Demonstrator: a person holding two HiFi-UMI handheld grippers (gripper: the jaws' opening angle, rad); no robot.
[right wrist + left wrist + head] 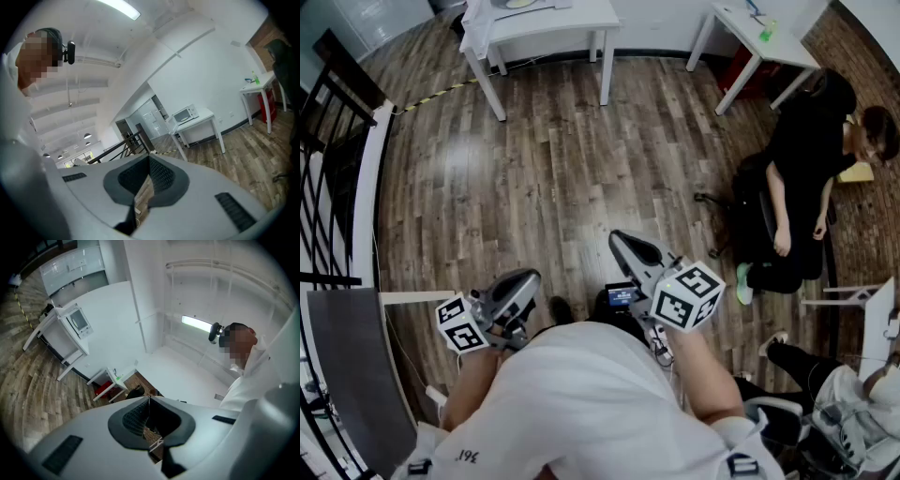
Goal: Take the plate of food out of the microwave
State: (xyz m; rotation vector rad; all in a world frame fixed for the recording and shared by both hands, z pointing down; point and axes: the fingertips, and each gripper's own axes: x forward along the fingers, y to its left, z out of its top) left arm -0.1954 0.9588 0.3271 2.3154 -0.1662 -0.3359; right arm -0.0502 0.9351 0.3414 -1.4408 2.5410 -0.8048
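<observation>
The white microwave (187,114) stands far off on a white table (206,123), and its door (170,123) hangs open. The microwave (78,320) also appears small in the left gripper view. The plate of food is too small to make out. I hold both grippers close to my chest, far from that table (546,21). My left gripper (530,277) is shut with nothing in it, its tips meeting (149,399). My right gripper (615,238) is shut and empty too (149,157).
Wood floor stretches between me and the table. A second white table (761,39) with a green bottle (767,30) stands at the back right. A person in black (806,159) sits on a chair at the right. A black railing (328,141) runs along the left.
</observation>
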